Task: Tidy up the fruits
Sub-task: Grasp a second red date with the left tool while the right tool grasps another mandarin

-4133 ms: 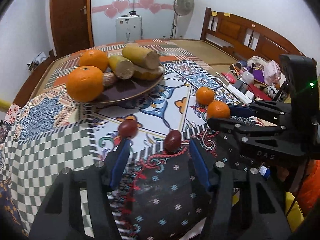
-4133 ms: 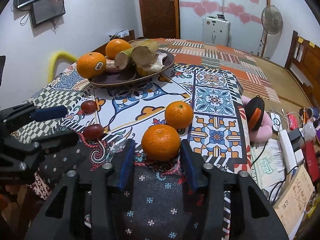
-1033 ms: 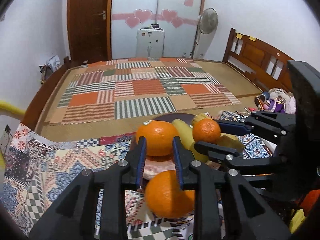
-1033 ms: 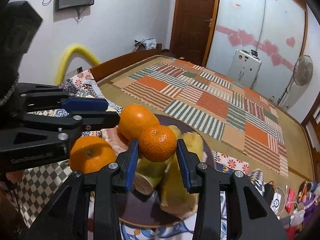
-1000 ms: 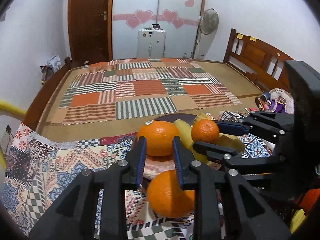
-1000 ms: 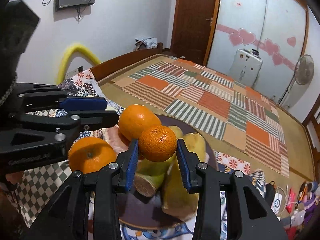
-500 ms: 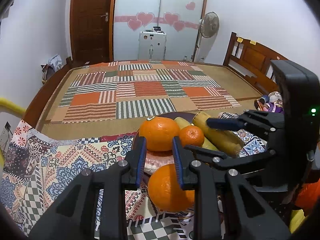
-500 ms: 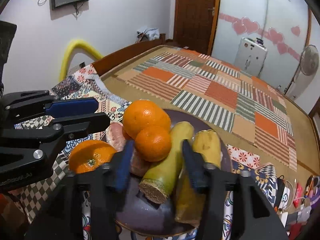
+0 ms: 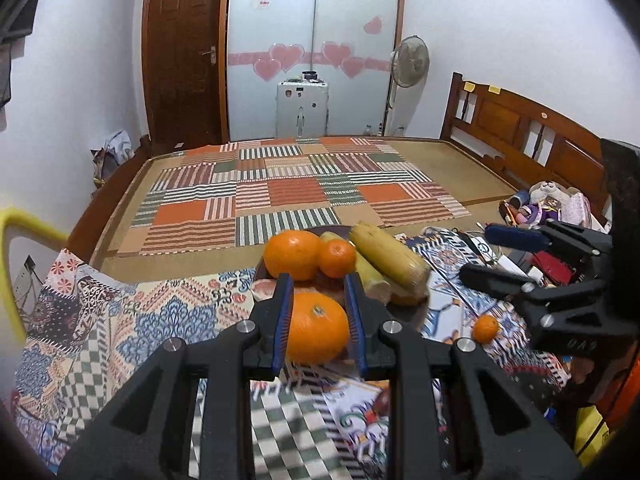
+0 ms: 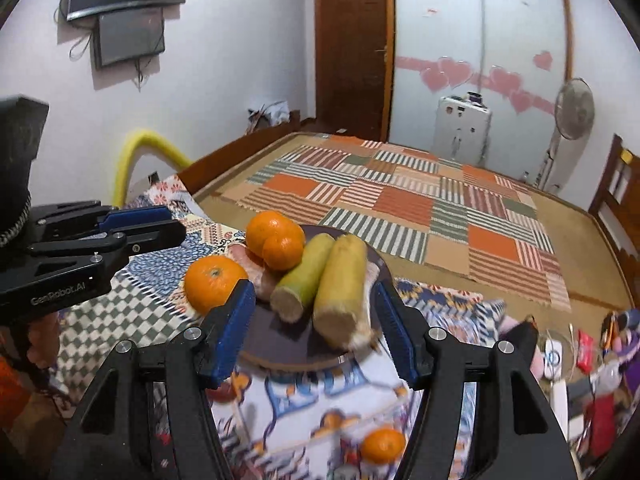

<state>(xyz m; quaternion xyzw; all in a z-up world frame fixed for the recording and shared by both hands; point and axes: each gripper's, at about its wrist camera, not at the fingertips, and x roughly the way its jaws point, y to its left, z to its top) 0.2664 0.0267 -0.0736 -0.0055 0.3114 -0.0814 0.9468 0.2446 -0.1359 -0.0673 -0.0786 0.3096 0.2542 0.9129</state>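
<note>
Nearest the R cam, R gripper (image 10: 312, 292) is spread wide w/ nothing btwn its blue pads; it hangs over the near edge of the plate (image 10: 304, 352). Below it, on the cloth (image 10: 120, 320), one mandarin (image 10: 384, 446) lies alone, well apart from the plate, blurred.

L gripper (image 9: 316, 284) has its jaws drawn close, just a slim gap, nothing pinched. From its own cam an orange (image 9: 316, 334) shows thru the gap, but the R view puts that gripper off to the side, clear of the fruit.

On the plate:
- orange at near-left rim
- pinkish root (image 10: 256, 276) just behind it, partly hidden
- 2 cane stalks (image 10: 342, 280) side by side, cut ends toward the cam, touching
- 2nd orange (image 10: 268, 228) at the back, w/ a small mandarin (image 10: 282, 252) resting against it and against the greener stalk

Farther off: patchwork mat (image 10: 400, 200), then fan (image 10: 572, 108) and door (image 10: 352, 48) at the far wall.
</note>
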